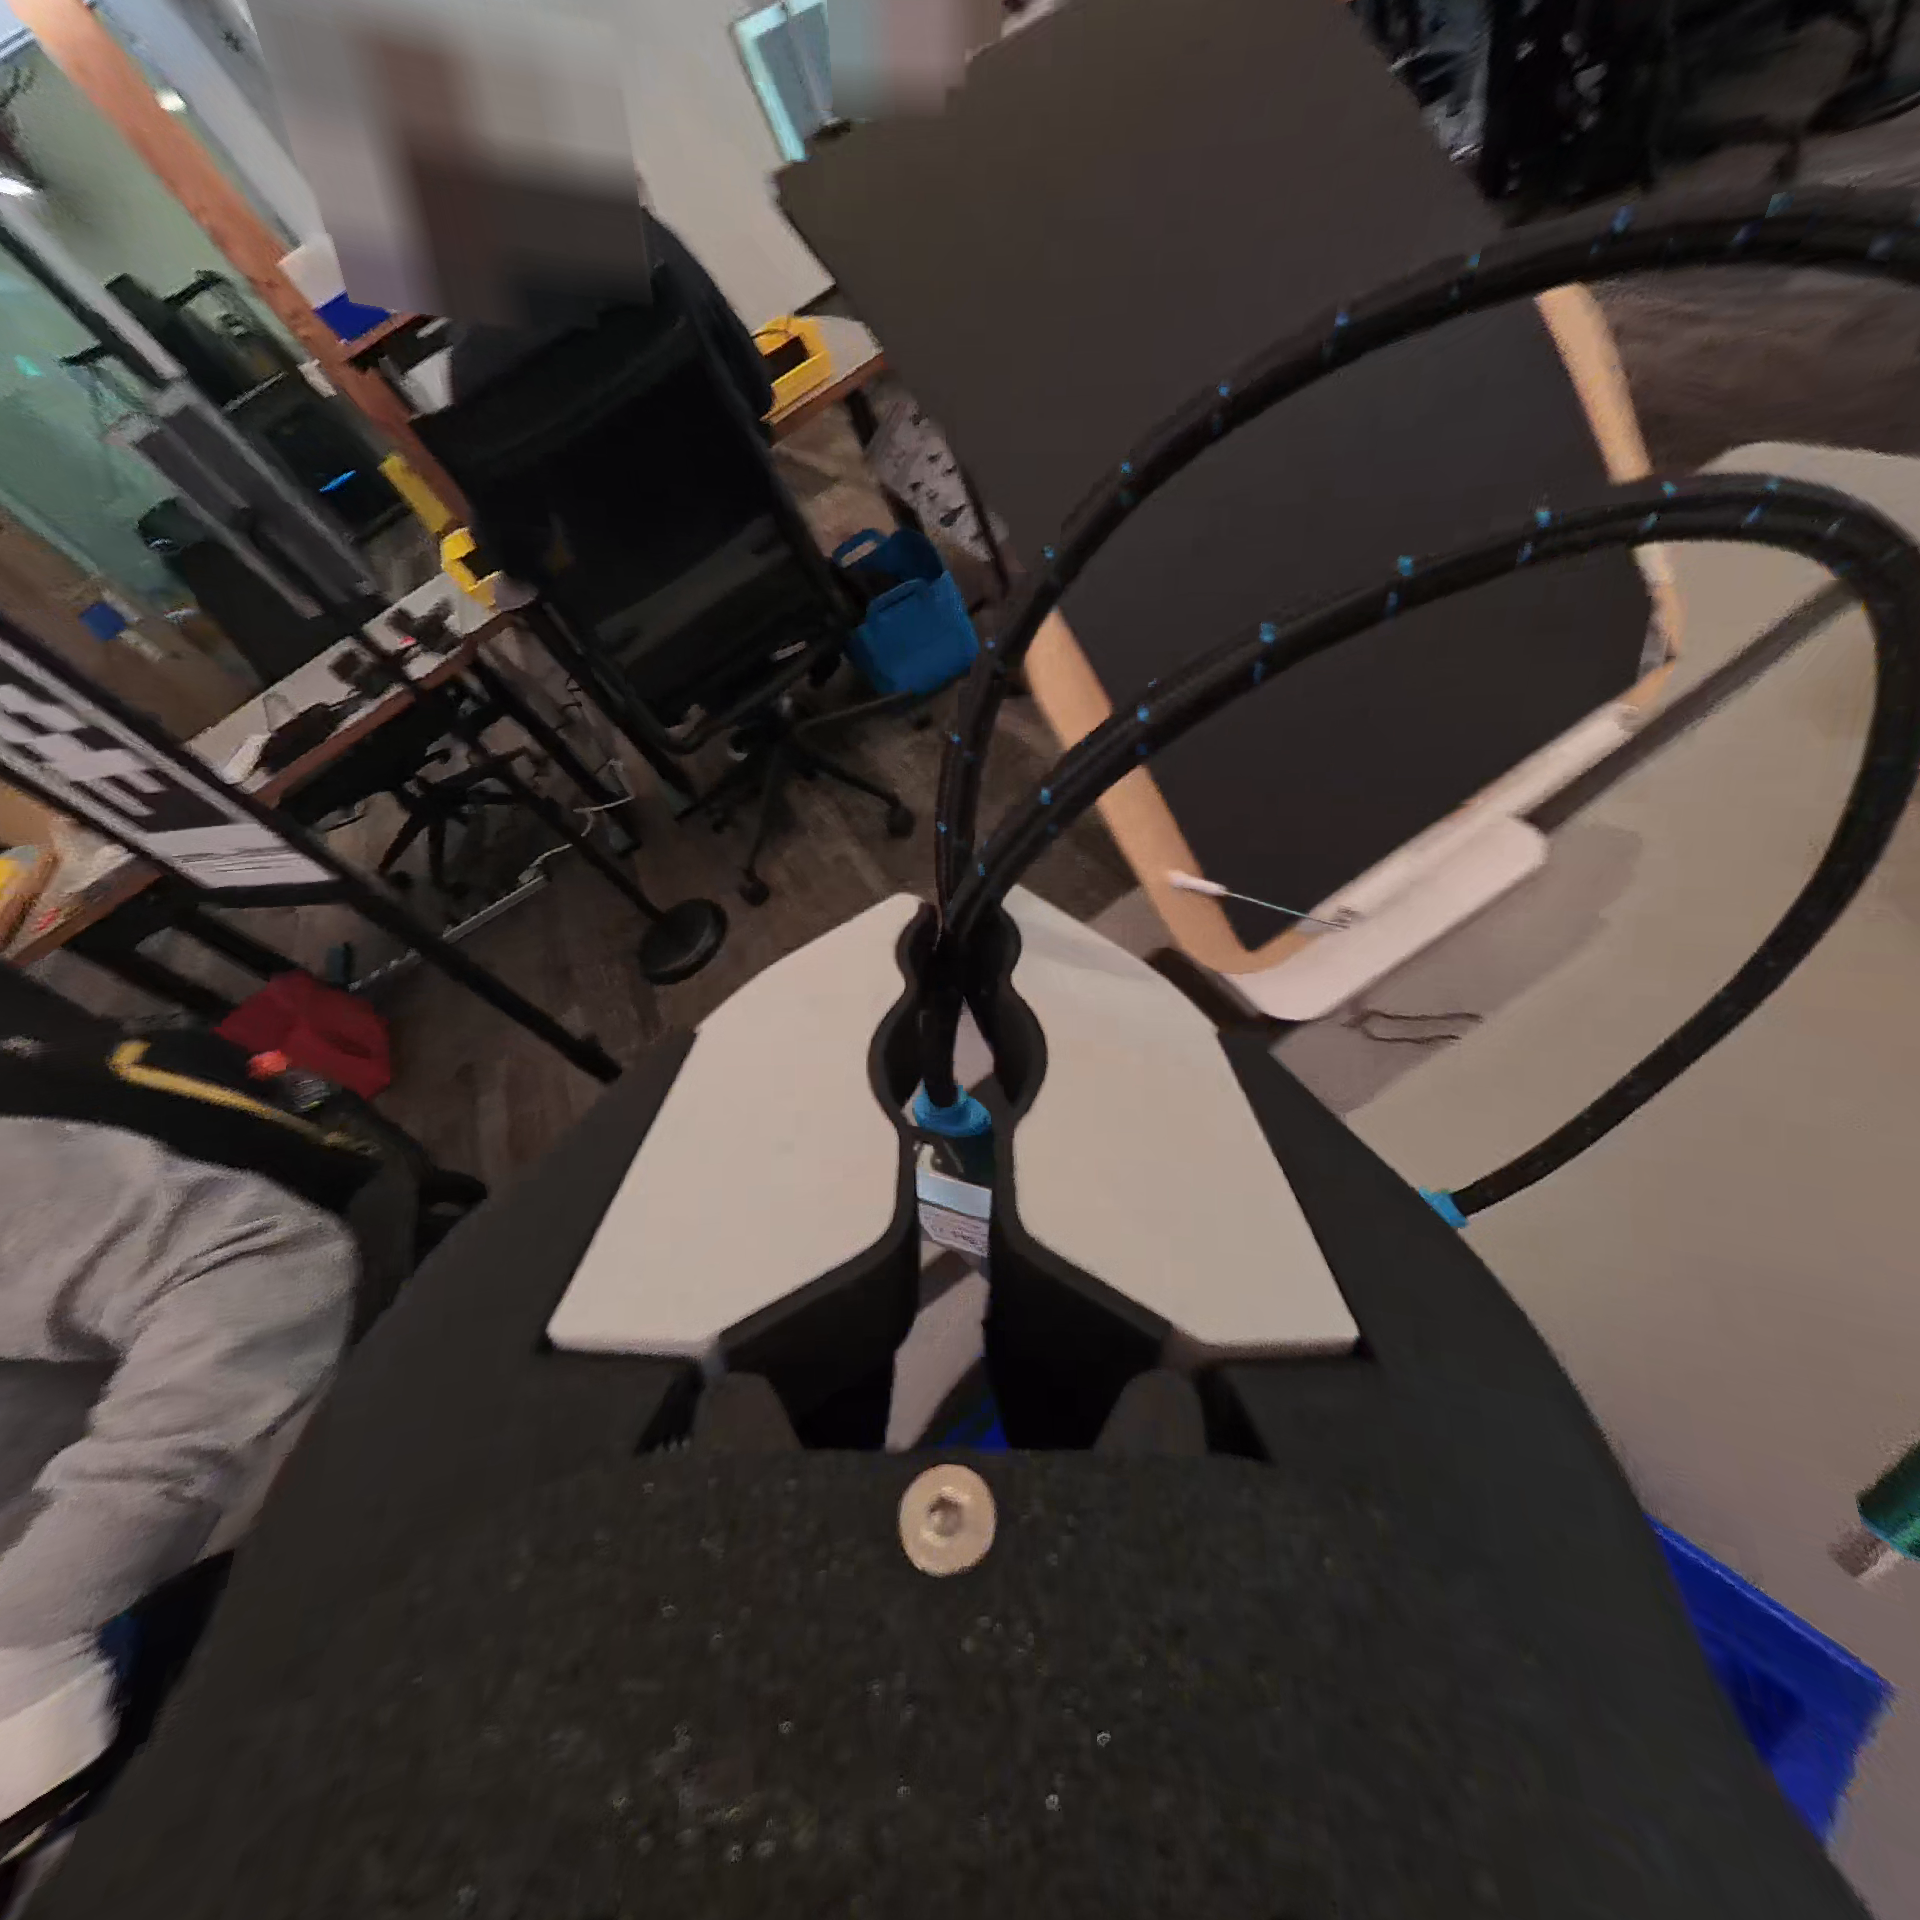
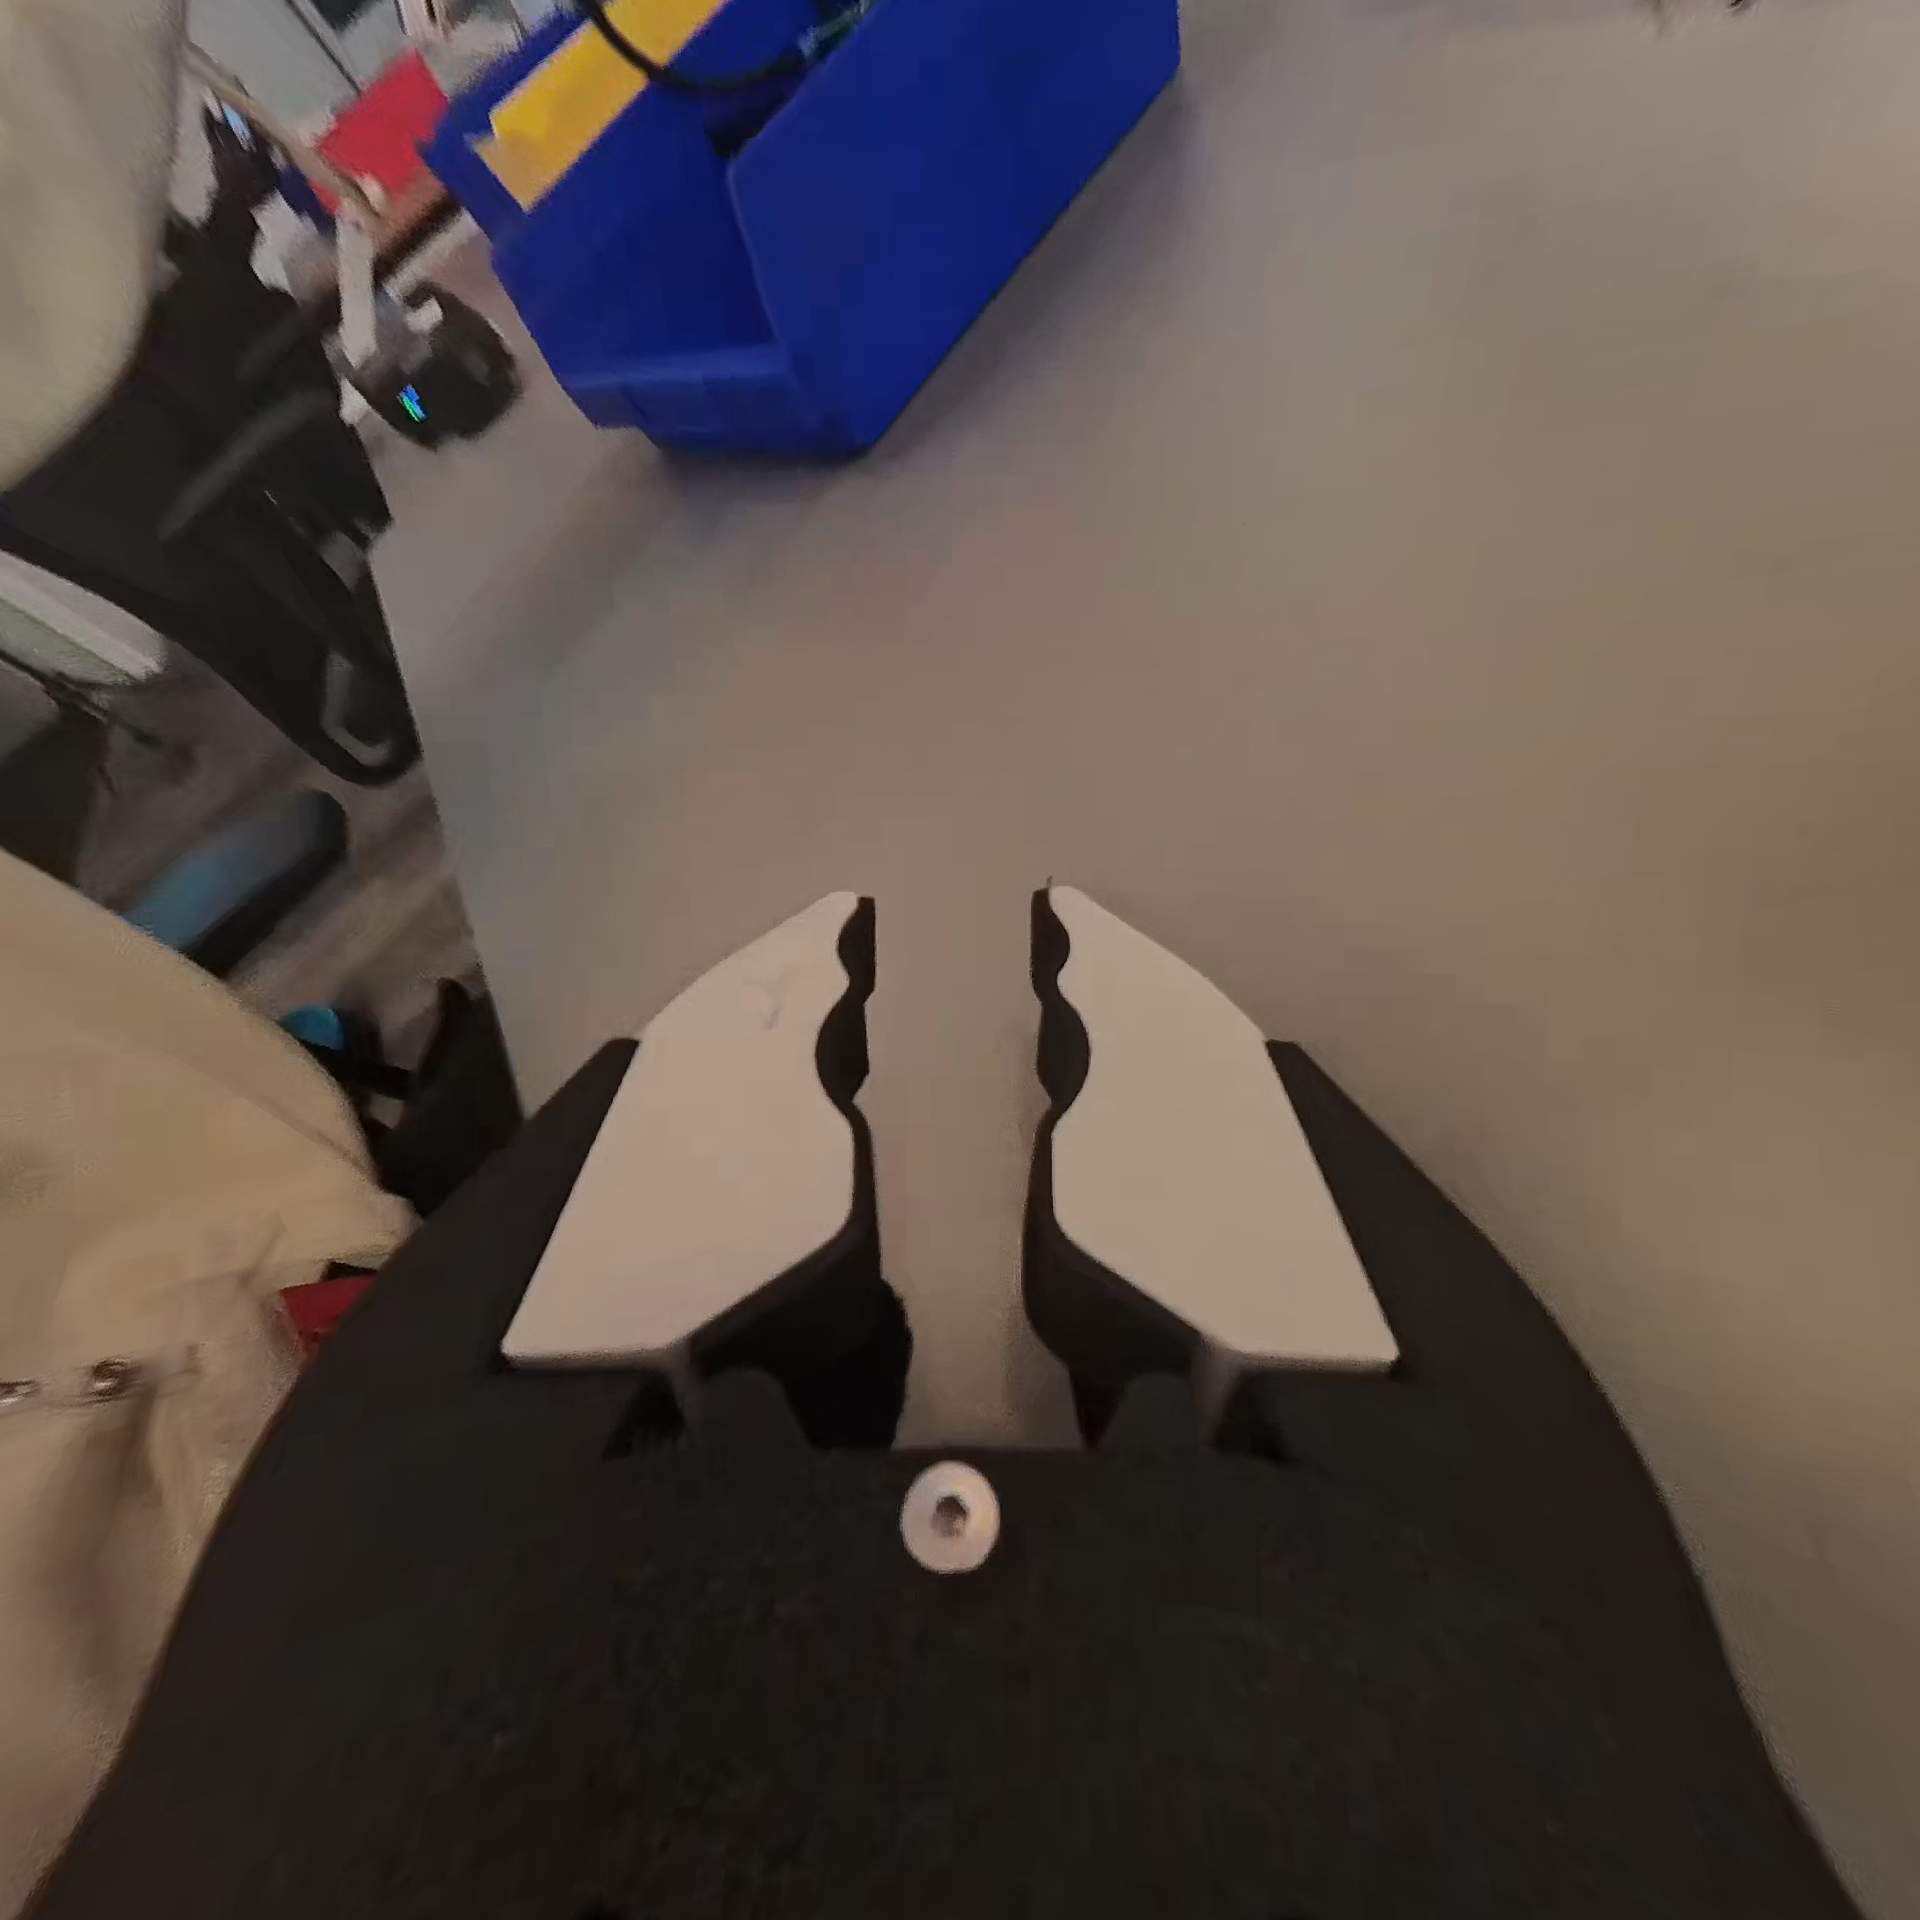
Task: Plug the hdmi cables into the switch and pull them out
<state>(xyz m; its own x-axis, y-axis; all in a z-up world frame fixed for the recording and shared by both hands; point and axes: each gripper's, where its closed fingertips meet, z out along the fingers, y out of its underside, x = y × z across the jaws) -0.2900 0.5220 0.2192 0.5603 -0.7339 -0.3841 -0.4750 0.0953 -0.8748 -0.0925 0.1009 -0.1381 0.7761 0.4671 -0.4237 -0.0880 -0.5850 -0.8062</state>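
Left gripper (image 1: pixel 956 940) clamped narrow on two black braided cables (image 1: pixel 1174 686) flecked with blue — pinched together between the white fingers (image 1: pixel 790 1143), a blue collar (image 1: pixel 951 1112) and what may be a plug just behind the grip. Looping up and away to the right over the grey table (image 1: pixel 1714 1299). Right gripper (image 2: pixel 953 914) parted, holding nothing, hovering above the same grey top; blue bin (image 2: pixel 831 260) well ahead — switch unseen.
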